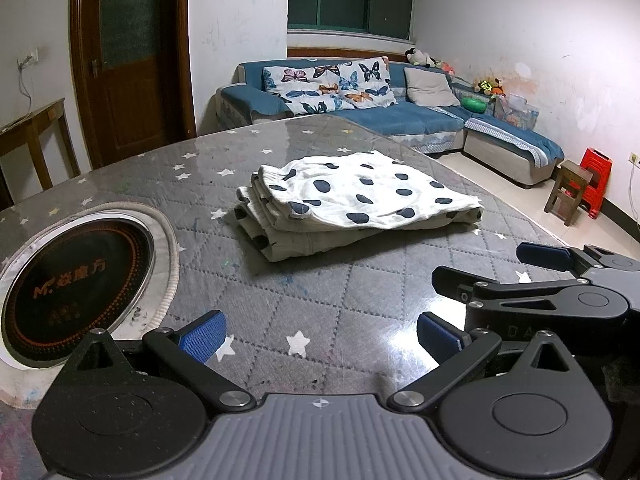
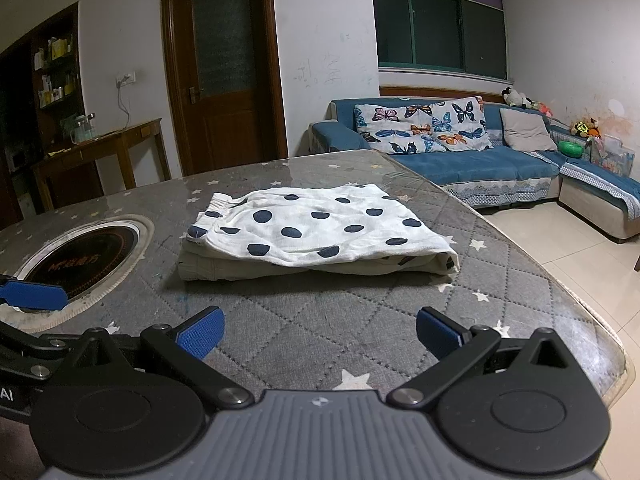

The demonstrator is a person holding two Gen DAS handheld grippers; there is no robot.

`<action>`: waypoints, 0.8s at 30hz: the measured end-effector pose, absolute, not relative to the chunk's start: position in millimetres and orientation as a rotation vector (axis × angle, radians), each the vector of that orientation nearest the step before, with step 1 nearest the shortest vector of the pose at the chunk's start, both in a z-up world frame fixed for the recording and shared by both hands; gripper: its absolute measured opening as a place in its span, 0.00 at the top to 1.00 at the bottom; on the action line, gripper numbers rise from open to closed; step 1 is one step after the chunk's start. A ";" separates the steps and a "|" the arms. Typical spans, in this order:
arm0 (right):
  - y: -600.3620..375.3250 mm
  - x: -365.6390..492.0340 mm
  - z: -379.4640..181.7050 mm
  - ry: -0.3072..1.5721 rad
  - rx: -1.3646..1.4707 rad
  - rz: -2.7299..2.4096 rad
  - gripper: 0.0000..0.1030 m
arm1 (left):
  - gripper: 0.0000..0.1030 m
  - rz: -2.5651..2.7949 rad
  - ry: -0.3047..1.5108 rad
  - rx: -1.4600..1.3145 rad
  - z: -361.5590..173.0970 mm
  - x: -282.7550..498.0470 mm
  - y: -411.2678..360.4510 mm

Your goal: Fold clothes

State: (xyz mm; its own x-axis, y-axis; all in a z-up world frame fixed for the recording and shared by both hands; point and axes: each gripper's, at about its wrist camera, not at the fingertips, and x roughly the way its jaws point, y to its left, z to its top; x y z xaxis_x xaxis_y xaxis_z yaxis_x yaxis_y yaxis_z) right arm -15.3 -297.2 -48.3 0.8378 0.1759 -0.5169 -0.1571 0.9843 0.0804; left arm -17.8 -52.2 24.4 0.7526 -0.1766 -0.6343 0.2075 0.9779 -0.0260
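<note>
A white garment with dark blue dots (image 1: 356,204) lies folded in a flat stack on the grey star-patterned table (image 1: 320,304). It sits well ahead of both grippers, untouched. My left gripper (image 1: 320,338) hovers open over the near table, blue pads wide apart, nothing between them. My right gripper (image 1: 476,268) shows in the left wrist view at the right, also open. In the right wrist view the same folded garment (image 2: 316,232) lies ahead, and my right gripper (image 2: 320,332) is open and empty. One blue fingertip of the left gripper (image 2: 36,295) pokes in from the left.
A round built-in cooktop (image 1: 76,280) is set into the table at the left. The table's glassy edge (image 2: 600,320) curves off on the right above tiled floor. Behind stand a blue sofa (image 1: 400,112), a wooden door (image 2: 224,80), a side table (image 2: 100,152) and a red stool (image 1: 596,180).
</note>
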 end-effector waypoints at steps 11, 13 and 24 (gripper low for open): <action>-297.2 -12.0 -49.8 0.560 0.031 0.175 0.00 | 0.00 -0.204 0.682 0.054 25.3 -14.4 -52.0; -297.1 -10.8 -50.6 0.563 0.031 0.176 0.00 | 0.00 -0.203 0.683 0.054 25.0 -13.4 -51.7; -297.5 -1.1 -55.0 0.582 0.029 0.173 0.00 | 0.00 -0.204 0.701 0.057 20.2 -3.6 -52.2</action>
State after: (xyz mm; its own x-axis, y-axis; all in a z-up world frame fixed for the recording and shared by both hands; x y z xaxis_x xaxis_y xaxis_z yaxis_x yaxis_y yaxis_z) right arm -1.1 -297.5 -55.0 0.8213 0.1712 -0.5442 -0.1546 0.9850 0.0766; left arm -3.6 -52.2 20.2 0.7452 -0.1669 -0.6456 0.2052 0.9786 -0.0161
